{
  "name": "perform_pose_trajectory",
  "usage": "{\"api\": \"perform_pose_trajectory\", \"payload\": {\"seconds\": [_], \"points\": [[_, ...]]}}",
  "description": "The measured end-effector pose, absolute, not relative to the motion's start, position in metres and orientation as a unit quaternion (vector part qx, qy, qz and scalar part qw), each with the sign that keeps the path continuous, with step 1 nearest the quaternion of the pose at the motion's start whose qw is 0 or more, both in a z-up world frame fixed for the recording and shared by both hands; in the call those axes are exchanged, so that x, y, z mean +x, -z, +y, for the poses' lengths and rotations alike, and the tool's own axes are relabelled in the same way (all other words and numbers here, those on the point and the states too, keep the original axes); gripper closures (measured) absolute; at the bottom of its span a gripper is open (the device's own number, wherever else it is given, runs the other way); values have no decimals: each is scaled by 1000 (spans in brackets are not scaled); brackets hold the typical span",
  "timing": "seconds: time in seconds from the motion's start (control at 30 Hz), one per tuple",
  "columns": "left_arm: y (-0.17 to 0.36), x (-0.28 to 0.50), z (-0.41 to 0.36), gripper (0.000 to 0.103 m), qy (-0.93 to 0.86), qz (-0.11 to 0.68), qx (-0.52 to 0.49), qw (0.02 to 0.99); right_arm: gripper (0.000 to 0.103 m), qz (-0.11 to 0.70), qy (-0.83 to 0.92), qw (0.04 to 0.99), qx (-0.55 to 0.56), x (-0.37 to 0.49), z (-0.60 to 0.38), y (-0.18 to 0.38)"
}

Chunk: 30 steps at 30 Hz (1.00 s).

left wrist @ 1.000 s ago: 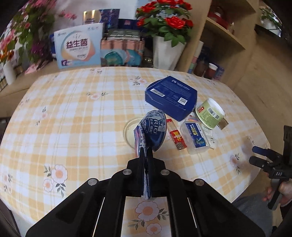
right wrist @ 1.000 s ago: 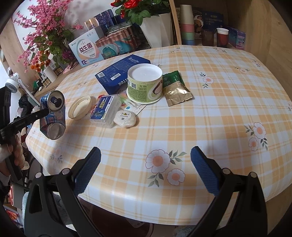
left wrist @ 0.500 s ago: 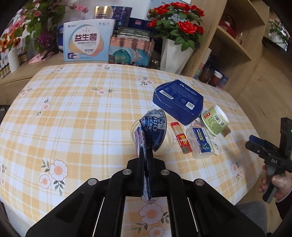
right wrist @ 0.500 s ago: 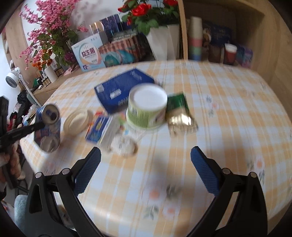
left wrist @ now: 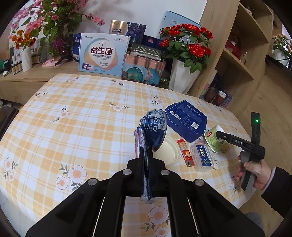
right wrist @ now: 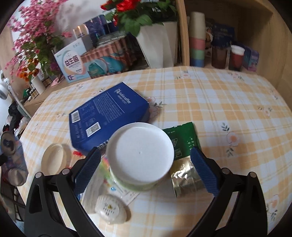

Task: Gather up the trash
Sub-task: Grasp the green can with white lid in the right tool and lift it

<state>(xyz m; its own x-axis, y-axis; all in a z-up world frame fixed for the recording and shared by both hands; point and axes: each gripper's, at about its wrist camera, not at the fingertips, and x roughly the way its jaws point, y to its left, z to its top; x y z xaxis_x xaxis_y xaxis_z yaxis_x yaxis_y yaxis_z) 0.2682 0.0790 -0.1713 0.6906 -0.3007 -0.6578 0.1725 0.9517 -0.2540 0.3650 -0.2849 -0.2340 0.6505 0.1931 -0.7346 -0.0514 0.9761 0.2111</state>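
Cardboard-stiff and light, the green tub (right wrist: 139, 158) sits between my closing right fingers (right wrist: 87, 167), best squeezed mid-wall, while my left fingers (left wrist: 141, 160) pinch the crushed can (left wrist: 152, 131).

Ahead of the claw, a round table (left wrist: 87, 116) wears a yellow-checked cloth with printed flowers. Beyond its far edge a white wall (left wrist: 155, 12) rises behind a low wooden sideboard (left wrist: 36, 76). To the claw's right stand open wooden shelves (left wrist: 237, 60) above a pale wood floor (left wrist: 277, 102). Soft daylight fills the room.
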Motion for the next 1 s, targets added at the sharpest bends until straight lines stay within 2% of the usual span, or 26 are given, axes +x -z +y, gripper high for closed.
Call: {"api": "perform_pose_trajectory", "payload": {"seconds": [0.03,0.1,0.57,1.0], "points": [[171,267,80,100,128,370,-85,916,22,418,-72,901,89,367,-285,236],[169,266,82,100,127,368,-85,917,28,424,-76,898,92,368,-285,237],[143,236,73,100,141,350,-82,922,28,367,-83,923,79,319,-296,181],[113,173,53,100,169,335,-83,923,28,328,-115,935,67,223,-282,140]]}}
